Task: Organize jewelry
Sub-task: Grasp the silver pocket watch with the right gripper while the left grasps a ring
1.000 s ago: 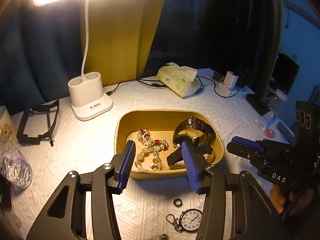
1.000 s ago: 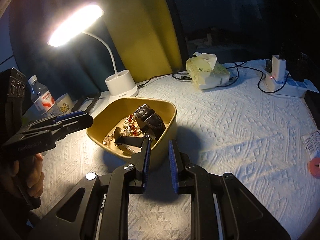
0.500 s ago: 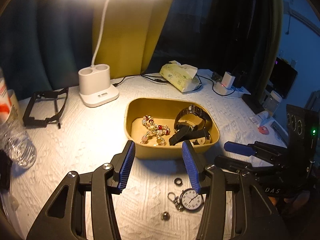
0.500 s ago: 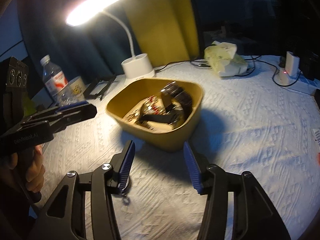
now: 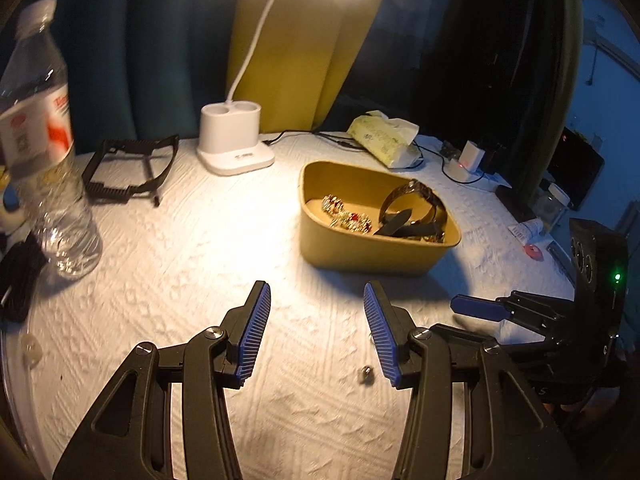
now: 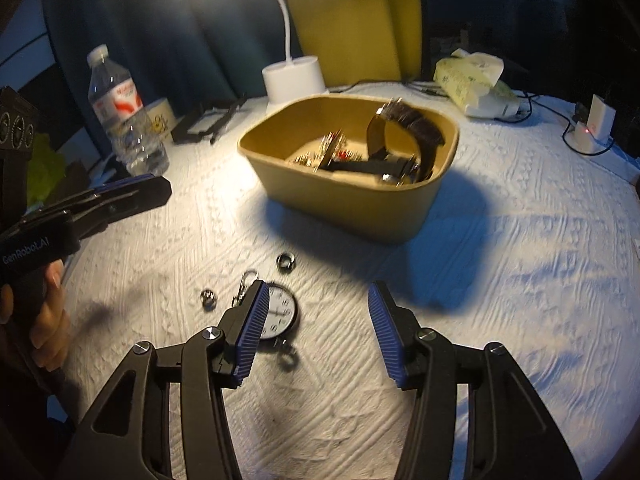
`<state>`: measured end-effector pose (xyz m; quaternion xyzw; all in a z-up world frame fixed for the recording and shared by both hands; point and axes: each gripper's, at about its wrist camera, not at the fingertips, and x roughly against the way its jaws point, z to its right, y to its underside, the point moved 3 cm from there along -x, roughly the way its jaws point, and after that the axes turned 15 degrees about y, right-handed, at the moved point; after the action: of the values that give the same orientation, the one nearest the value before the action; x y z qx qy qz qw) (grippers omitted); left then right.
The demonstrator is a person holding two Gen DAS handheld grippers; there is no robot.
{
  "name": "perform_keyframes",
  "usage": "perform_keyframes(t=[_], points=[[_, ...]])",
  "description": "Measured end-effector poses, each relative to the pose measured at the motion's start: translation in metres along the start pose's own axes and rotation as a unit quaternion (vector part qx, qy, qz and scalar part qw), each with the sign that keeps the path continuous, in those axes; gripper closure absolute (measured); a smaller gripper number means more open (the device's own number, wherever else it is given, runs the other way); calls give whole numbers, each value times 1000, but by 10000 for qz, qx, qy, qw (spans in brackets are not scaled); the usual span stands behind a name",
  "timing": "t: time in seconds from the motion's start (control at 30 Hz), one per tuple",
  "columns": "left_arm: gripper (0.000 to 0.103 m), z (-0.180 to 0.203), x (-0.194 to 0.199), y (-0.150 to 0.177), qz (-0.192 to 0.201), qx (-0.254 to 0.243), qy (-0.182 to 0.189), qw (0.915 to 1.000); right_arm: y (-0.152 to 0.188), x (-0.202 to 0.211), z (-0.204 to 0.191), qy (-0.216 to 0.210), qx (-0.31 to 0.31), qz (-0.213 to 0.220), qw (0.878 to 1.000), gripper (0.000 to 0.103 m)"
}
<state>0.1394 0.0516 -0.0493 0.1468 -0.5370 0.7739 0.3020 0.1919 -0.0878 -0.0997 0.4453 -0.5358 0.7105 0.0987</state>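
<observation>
A yellow tub (image 5: 320, 248) (image 6: 360, 216) on the white cloth holds a beaded bracelet (image 5: 348, 216) and dark wristwatches (image 5: 416, 208) (image 6: 404, 124). In the right wrist view a pocket watch (image 6: 280, 312), a dark ring (image 6: 285, 261) and a small silver ring (image 6: 208, 298) lie on the cloth in front of the tub. My right gripper (image 6: 316, 328) is open and empty, its left finger over the pocket watch's edge. My left gripper (image 5: 316, 332) is open and empty above the cloth; the silver ring (image 5: 366, 372) lies by its right finger.
A white desk lamp (image 5: 236, 144) stands behind the tub. A water bottle (image 5: 44, 140) and a black frame (image 5: 128, 172) are at the left. A tissue pack (image 5: 384, 136), cables and a charger (image 5: 468, 160) lie at the back right.
Both grippers have pulled back from the tub. My right gripper opened wide and swung down towards the pocket watch and rings. The left view turned left, bringing the bottle into sight.
</observation>
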Motion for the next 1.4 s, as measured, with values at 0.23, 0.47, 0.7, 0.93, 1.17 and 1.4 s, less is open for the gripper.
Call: perform_keyframes(t=[0.23, 0.47, 0.7, 0.93, 1.17, 1.4], points=[[51, -14, 8, 6, 70, 117, -90, 9999, 2, -7, -18, 106, 295, -143, 9994, 51], [51, -23, 7, 11, 62, 251, -27, 9997, 2, -10, -35, 178, 646, -150, 9976, 51], [51, -27, 8, 13, 82, 294, 18, 9995, 5, -9, -45, 402, 984, 23, 9943, 51], [51, -27, 9, 15, 70, 317, -58, 9995, 7, -5, -51, 264, 1200, 96, 9924, 59], [51, -22, 10, 16, 43, 250, -192, 9995, 10, 2, -59, -72, 1248, 216, 9919, 59], [51, -11, 4, 22, -169, 150, -219, 9995, -7, 20, -37, -154, 854, 637, 9942, 59]])
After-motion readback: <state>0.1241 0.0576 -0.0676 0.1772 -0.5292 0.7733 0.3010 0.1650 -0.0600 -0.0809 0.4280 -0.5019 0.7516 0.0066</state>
